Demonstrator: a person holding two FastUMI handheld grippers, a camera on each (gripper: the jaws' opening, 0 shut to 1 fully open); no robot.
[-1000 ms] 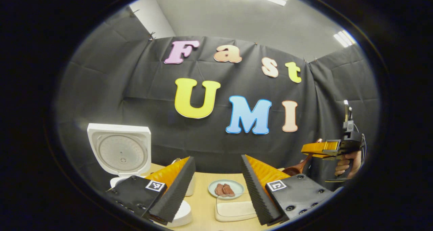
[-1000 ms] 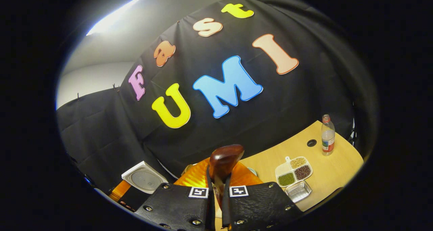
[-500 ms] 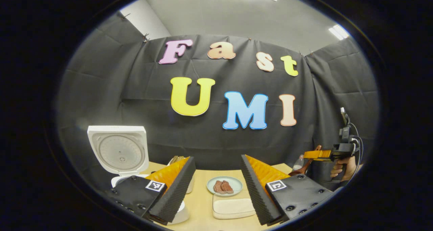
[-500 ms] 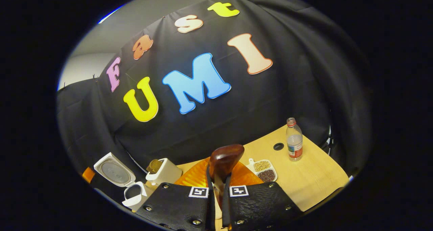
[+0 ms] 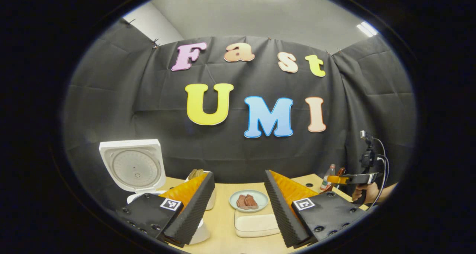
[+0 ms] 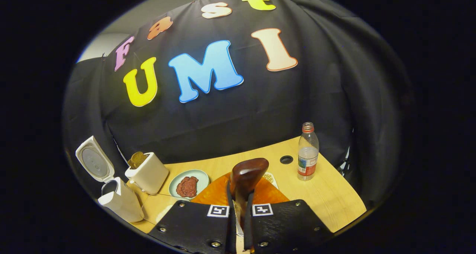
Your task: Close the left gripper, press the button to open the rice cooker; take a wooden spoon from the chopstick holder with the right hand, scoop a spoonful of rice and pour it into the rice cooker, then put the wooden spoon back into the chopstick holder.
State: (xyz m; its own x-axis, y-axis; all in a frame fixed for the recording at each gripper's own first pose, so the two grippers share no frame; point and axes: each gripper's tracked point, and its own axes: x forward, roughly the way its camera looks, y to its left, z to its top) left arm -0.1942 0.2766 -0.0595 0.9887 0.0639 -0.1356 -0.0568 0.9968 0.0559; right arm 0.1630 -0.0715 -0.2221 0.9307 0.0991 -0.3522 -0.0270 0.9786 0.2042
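The right gripper [image 6: 240,213] is clamped on the handle of the dark brown wooden spoon [image 6: 245,177], bowl upright above its fingers. The left gripper [image 5: 238,205] hangs with its jaws wide apart, holding nothing. Toward the pale wooden tabletop's [image 6: 331,205] left edge stands the white rice cooker [image 6: 117,198], lid raised, with the white chopstick holder [image 6: 148,176] just beside it. A clear plastic bottle [image 6: 307,156] stands near the far edge.

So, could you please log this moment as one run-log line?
rice cooker: lid open | right gripper: shut on wooden spoon, above table | left gripper: open, holding nothing
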